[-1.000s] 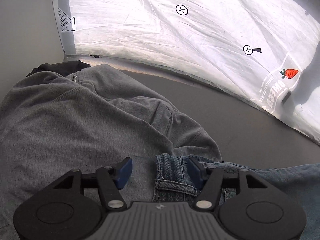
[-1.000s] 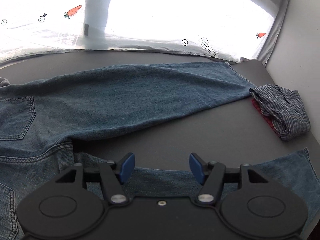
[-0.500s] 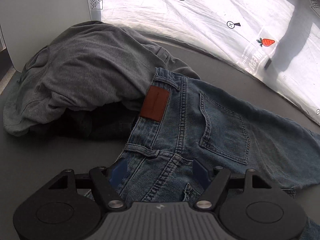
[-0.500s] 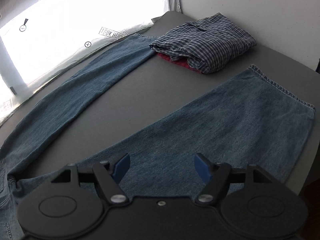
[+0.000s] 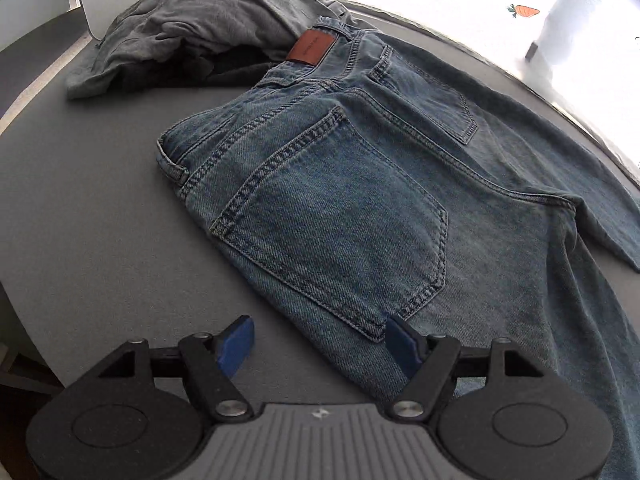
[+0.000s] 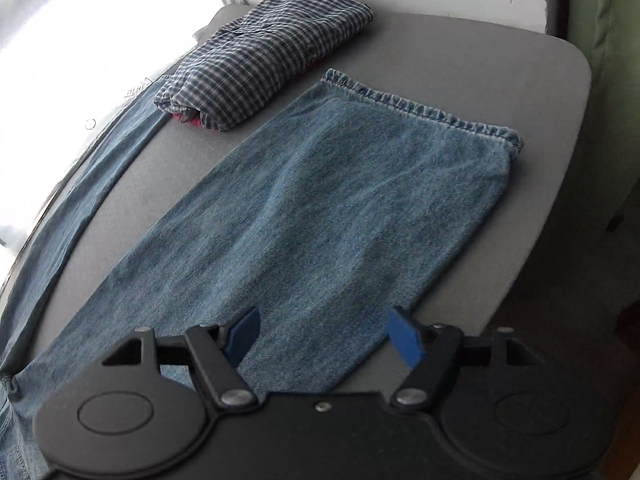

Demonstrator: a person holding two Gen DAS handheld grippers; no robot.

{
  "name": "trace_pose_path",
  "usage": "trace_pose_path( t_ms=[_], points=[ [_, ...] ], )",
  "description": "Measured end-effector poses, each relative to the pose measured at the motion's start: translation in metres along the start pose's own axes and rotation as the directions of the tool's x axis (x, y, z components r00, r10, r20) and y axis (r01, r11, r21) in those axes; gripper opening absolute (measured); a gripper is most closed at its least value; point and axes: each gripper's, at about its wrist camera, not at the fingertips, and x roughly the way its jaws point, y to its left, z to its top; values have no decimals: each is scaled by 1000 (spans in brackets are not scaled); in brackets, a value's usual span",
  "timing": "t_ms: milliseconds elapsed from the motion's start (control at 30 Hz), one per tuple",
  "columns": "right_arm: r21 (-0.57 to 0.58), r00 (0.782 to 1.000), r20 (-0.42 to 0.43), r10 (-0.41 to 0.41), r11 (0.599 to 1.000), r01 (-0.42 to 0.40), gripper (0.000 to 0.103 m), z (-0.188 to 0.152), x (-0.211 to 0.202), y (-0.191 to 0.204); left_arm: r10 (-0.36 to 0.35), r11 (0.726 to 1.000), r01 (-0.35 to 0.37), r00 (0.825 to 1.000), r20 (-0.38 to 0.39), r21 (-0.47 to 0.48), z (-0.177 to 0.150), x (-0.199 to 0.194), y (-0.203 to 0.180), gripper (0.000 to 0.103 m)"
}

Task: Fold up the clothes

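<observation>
Blue jeans (image 5: 360, 184) lie spread flat on the grey table, back pockets up, a brown leather patch (image 5: 310, 48) at the waistband. My left gripper (image 5: 320, 344) hovers open above the near side seam by the hip, its blue pads apart with only the denim edge below them. The right wrist view shows the near trouser leg (image 6: 304, 216) running out to its hemmed cuff (image 6: 424, 110), while the far leg (image 6: 96, 184) stretches along the window side. My right gripper (image 6: 324, 334) stands open over the near edge of that leg, holding nothing.
A crumpled grey sweatshirt (image 5: 200, 24) lies beyond the waistband. A folded checked shirt (image 6: 264, 52) rests on something red by the far cuff. The table's rounded corner (image 6: 576, 80) and near edge are close to the cuff. A bright printed sheet (image 5: 520, 0) backs the table.
Both grippers swept toward the near side of the table. The left view went from the sweatshirt to the jeans' hip; the right view swung from the crotch out to the near leg's cuff. Both jaws widened slightly.
</observation>
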Motion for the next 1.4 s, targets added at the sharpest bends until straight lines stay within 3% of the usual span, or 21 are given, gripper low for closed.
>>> trace_pose_path(
  t_ms=[267,433,667,767,833,900,933,1167,1300,1400],
  points=[
    [135,999,7,53,989,-54,72,8,6,-38,30,999,-30,1000,-6,15,-6,1,-15,74],
    [176,999,35,30,984,-35,70,20,13,-45,52,998,-52,999,-9,40,-8,4,-23,79],
    [196,999,-4,-36,980,36,68,44,24,-36,72,996,-70,997,-22,52,-5,10,-31,86],
    [144,996,-4,-91,985,91,54,47,23,-29,85,995,-84,996,-29,57,-3,12,-34,87],
    [111,992,2,-123,986,122,29,48,22,-25,88,995,-86,996,-33,56,-2,12,-34,87],
    [93,992,8,-126,988,125,11,52,23,-23,87,995,-85,996,-35,52,-1,13,-34,87],
    [90,993,10,-121,989,120,10,54,23,-22,87,995,-85,996,-36,51,0,13,-34,87],
    [165,993,6,-115,980,112,9,59,27,-25,74,997,-73,997,-40,27,3,14,-30,87],
    [196,993,12,-119,974,114,15,60,27,-33,59,998,-59,998,-38,9,6,13,-25,87],
    [188,992,12,-126,975,122,15,61,29,-33,86,996,-85,996,-38,18,9,16,-25,87]
  ],
)
